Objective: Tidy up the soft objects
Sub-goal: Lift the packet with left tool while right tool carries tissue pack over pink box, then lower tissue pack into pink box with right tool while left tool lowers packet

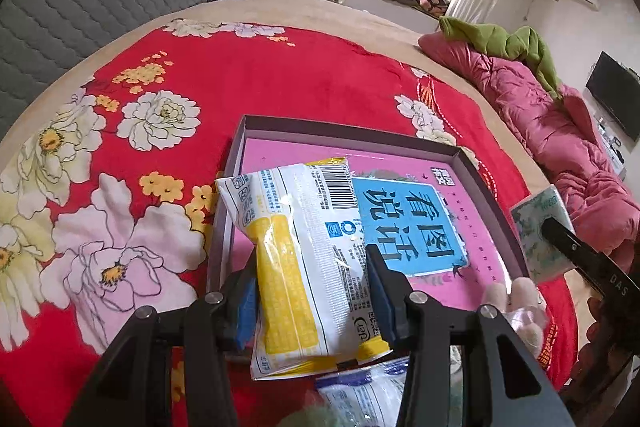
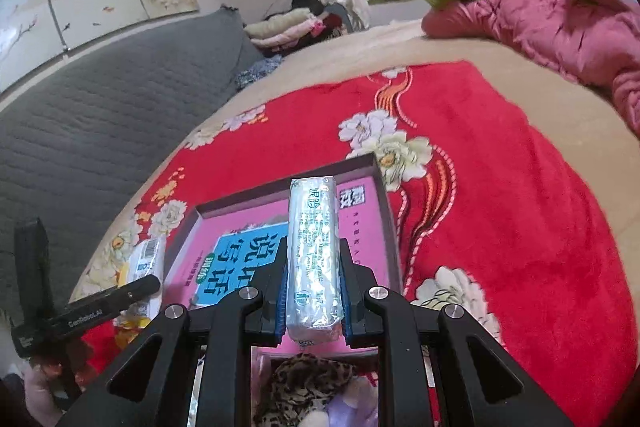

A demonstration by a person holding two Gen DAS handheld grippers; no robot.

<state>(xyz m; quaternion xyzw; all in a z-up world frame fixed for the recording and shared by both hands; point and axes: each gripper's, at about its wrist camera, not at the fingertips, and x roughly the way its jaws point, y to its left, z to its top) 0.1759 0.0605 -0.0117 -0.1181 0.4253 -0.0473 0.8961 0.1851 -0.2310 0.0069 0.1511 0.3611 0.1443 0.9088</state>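
A big bed [image 1: 320, 7] with a tan sheet fills most of both views. A red blanket [image 1: 260, 79] with white and yellow flowers lies spread flat on it. On the blanket, in the lower middle of the frame, sits an open box [image 1: 344, 131] with dark walls and a pink floor. At the right edge a pink quilt [image 1: 552, 123] lies bunched up on the bed, with a green cloth [image 1: 508, 43] on top of it.

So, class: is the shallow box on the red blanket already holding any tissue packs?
No: the box shows only its printed pink floor; both tissue packs are gripped above it.
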